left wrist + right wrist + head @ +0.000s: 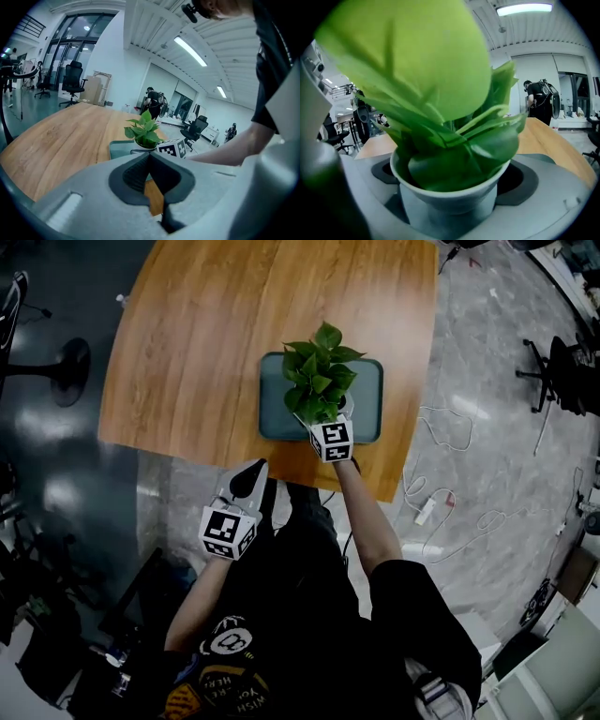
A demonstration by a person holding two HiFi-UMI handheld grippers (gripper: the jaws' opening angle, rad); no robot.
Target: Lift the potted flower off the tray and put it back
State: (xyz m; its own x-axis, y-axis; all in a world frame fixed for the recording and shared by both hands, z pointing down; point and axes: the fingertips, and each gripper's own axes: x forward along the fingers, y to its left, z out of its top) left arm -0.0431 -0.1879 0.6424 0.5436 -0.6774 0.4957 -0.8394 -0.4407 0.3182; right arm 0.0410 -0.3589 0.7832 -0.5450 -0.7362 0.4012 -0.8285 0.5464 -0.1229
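Potted flower (319, 371): a green leafy plant in a white pot, upright on the tray, toward the tray's near edge. Its leaves fill most of the right gripper view.
Tray (367, 399): dark teal with rounded corners. It lies flat on the table, close to the table's near edge and nearer the right near corner than the left.
Table (206, 343): a wooden top with its grain running away from the person.
Right gripper (327, 424): it reaches over the table's near edge onto the tray. Its jaws are spread wide, one on each side of the white pot. The dark pads (520, 180) stand off the pot's wall, so the grip is released with the pot sitting between the jaws.
Left gripper (255, 472): clenched, its tips together with nothing between them. It is held off the table, just outside the near edge and above the floor. It points toward the table and is well apart from the tray.
Marker cubes: one on each gripper. The right one (331, 440) sits just at the tray's near edge, and the left one (227, 532) is close to the person's body.
Person: wears a black top, with the right forearm (366, 512) stretched out toward the tray.
Floor (487, 352): grey and polished. White cables (441, 427) lie loose on it, right of the table.
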